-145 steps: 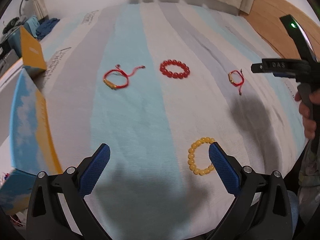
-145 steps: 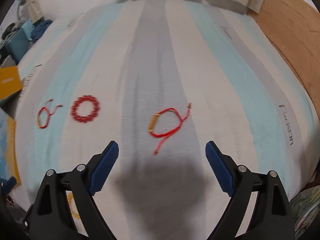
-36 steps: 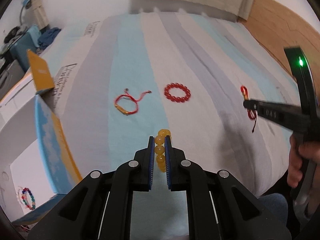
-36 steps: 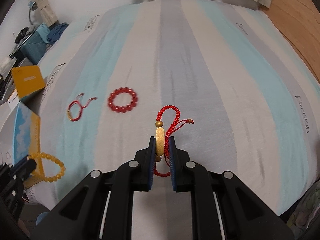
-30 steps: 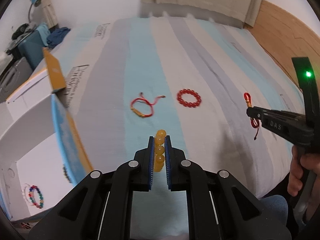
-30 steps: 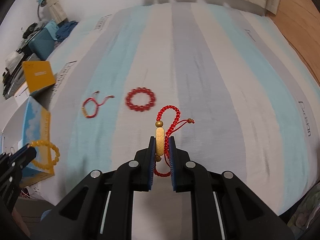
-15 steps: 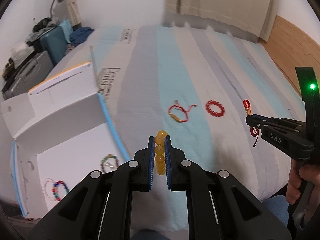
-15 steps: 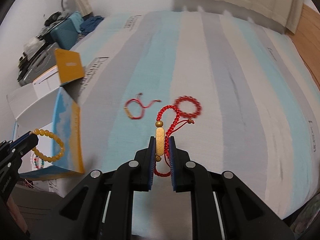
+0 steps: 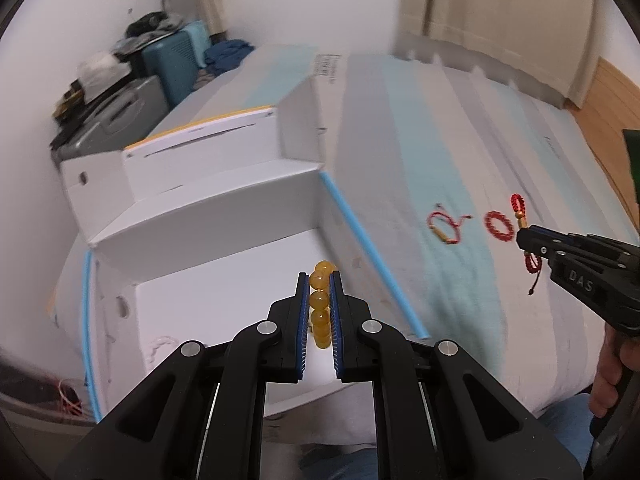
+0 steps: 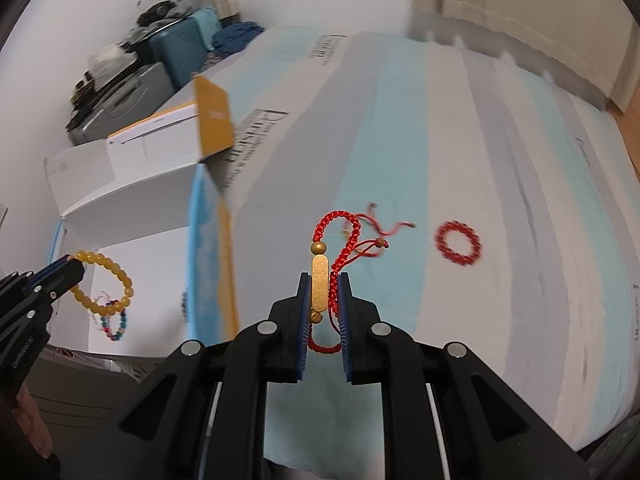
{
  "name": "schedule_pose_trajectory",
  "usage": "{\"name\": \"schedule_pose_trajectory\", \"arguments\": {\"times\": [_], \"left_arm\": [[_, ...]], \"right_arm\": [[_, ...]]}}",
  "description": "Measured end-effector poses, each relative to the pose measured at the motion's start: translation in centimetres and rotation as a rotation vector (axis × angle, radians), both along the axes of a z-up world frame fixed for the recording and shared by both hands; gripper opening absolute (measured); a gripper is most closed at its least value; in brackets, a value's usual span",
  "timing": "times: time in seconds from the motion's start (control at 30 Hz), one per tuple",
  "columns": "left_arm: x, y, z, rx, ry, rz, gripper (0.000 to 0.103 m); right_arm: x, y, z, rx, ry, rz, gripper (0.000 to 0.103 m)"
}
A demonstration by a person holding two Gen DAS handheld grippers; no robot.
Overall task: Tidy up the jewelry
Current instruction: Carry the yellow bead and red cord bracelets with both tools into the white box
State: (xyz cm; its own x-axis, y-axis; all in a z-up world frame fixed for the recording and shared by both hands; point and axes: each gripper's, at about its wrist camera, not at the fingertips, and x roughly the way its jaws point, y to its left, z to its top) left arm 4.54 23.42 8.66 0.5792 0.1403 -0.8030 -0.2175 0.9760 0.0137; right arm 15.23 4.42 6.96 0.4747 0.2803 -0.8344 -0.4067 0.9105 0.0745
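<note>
Bracelets were off the bed and on their way to storage: the yellow bead bracelet point(image 9: 320, 304) sat clamped in the left claw point(image 9: 319, 312), whose view had swung within the last second from the striped bed point(image 9: 460, 152) to the open white box point(image 9: 224, 296) beside it, so the beads now hung over the box's white floor. From the right wrist view the same yellow loop point(image 10: 105, 283) dangled above a multicoloured bead bracelet point(image 10: 116, 326) already lying in the box. The right claw point(image 10: 325, 308) was shut on the gold bar of the red cord bracelet point(image 10: 320, 276), carried above the bed and trailing the left toward the box; it had been much farther out over the bedspread a second earlier. Two pieces remained on the bed: a red bead bracelet point(image 10: 458, 243) and a second red cord bracelet point(image 9: 446, 227). By my reading, the left drop was about due, the right one next, and two pickups were left.
</note>
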Motion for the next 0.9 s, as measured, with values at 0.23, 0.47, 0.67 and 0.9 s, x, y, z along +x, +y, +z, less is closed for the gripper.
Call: {"name": "schedule_pose_trajectory", "arguments": {"times": [0.23,0.47,0.67,0.9], "left_arm": [[-1.7,4.5,-0.6,0.008,0.022,0.076,0.009],[-3.7,8.3,-1.1,0.009,0.034,0.141,0.009],[-5.0,10.7,-2.1,-0.004,0.053,0.187,0.009],[-5.6,12.5,-4.3,-0.022,0.087,0.21,0.009]], "right_arm": [[-1.7,5.7,0.2,-0.005,-0.01,0.082,0.012],[-3.3,11.2,-0.3,-0.016,-0.015,0.167,0.012],[-4.4,14.6,-1.8,-0.039,0.006,0.224,0.012],[-4.5,17.0,-4.9,-0.076,0.052,0.258,0.012]]}}
